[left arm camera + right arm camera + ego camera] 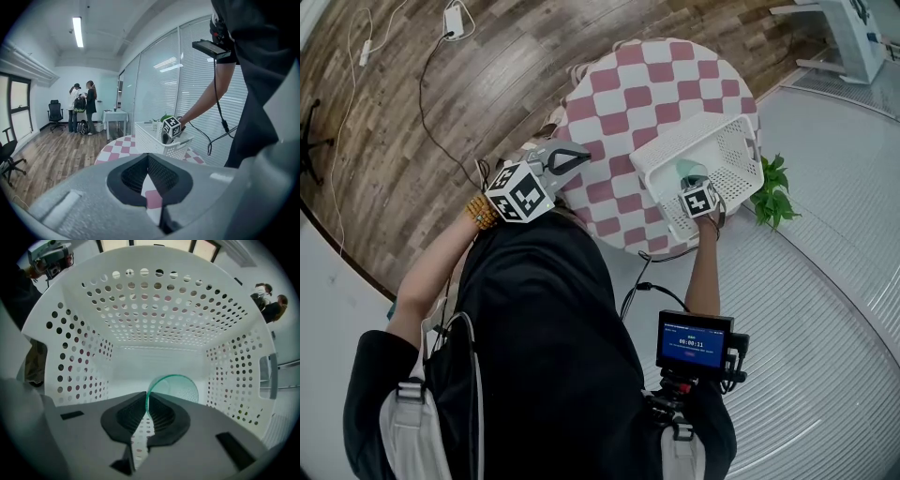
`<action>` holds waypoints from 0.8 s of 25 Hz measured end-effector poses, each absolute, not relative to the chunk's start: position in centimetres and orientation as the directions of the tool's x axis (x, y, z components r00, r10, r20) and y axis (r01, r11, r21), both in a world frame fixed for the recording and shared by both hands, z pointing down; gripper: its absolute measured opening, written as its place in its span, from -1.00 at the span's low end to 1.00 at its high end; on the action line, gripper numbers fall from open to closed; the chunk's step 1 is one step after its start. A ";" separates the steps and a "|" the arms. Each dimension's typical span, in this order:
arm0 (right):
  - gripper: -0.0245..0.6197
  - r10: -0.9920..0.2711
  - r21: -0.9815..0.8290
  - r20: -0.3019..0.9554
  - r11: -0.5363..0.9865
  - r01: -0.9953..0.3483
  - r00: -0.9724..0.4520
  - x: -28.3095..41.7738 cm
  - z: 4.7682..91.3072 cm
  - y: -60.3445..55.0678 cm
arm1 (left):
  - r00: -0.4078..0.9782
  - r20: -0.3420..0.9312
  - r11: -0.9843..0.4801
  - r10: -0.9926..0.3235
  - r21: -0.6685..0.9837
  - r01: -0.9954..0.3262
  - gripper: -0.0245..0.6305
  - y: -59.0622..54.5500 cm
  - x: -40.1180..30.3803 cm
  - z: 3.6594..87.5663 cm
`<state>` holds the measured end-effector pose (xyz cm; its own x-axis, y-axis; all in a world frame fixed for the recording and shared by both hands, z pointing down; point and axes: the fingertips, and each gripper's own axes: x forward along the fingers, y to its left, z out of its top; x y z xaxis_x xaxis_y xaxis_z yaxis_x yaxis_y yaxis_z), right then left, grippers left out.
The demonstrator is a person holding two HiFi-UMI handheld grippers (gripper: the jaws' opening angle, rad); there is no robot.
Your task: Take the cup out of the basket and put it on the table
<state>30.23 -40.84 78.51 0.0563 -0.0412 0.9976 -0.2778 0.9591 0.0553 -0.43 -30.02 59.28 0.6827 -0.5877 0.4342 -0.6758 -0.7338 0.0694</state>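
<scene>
- Monitor (694,342) with a blue display hangs on the chest of the person in black, nearest of all.
- From above, the left gripper (148,158) sits at the eight o'clock edge of the round checked table (619,103). Its jaws are together at the tips with nothing between them, and only red and white cloth shows through the gap lower down.
- The right gripper (146,409) points straight down into the white perforated basket (154,319). Its pads are clamped on the rim of the green see-through cup (180,387), one pad inside the wall and one outside.
- The cup is inside the basket, over the plain floor and toward the wall at the gripper's three o'clock. I cannot tell whether it rests on the floor.
- The basket stands at the table's four o'clock, reaching to the edge.
- A leafy green plant (773,192) is on the pale floor just beside the basket, at its three o'clock.
- Far down the room, at ten o'clock from the left gripper, two people (82,105) stand on the wooden floor beside a small white table (115,115). An office chair (55,112) is further left.
</scene>
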 end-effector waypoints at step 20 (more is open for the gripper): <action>-0.85 -0.237 0.190 0.967 0.913 -0.361 -0.089 28.6 71.6 -42.2 | 0.723 0.438 -0.807 -0.534 -0.006 -0.591 -0.91 -28.7 2.7 57.4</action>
